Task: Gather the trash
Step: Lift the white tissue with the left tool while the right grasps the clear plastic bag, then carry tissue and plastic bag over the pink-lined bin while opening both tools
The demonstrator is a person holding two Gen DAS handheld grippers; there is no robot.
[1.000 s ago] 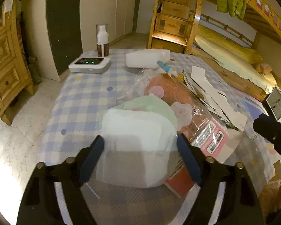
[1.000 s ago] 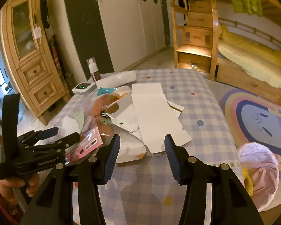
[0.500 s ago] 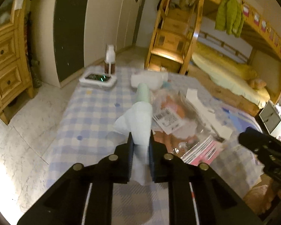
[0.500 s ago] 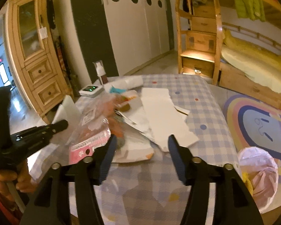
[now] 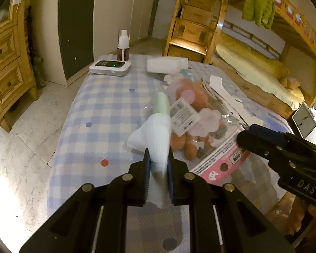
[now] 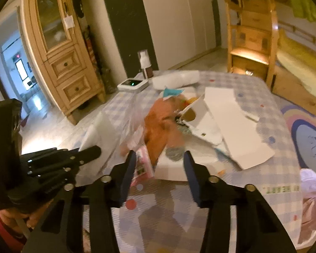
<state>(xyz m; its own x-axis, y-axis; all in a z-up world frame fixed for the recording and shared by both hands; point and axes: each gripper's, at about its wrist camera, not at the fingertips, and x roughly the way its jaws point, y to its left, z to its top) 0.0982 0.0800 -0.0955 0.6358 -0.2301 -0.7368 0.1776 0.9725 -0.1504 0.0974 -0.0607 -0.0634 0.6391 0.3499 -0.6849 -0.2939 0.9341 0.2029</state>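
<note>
Trash lay heaped across the middle of the checked table (image 5: 99,113), and one piece of it, a folded white and pale-green tissue (image 5: 160,139), was pinched upright between the pads of my left gripper (image 5: 158,169), lifted clear of the cloth. Just beside it lay a clear plastic bag (image 5: 202,124) with orange lumps and pink and white shapes inside, a printed label on its top and a pink card at its near end. My right gripper (image 6: 159,168) hung over the pile's near edge with its jaws closing and nothing pressed between them; the bag's pink end and a flat white packet (image 6: 172,166) showed in the gap. Torn white cardboard (image 6: 236,124) sprawled past that. At the far edge stood a small bottle (image 5: 123,48) behind a white device (image 5: 110,67).
</note>
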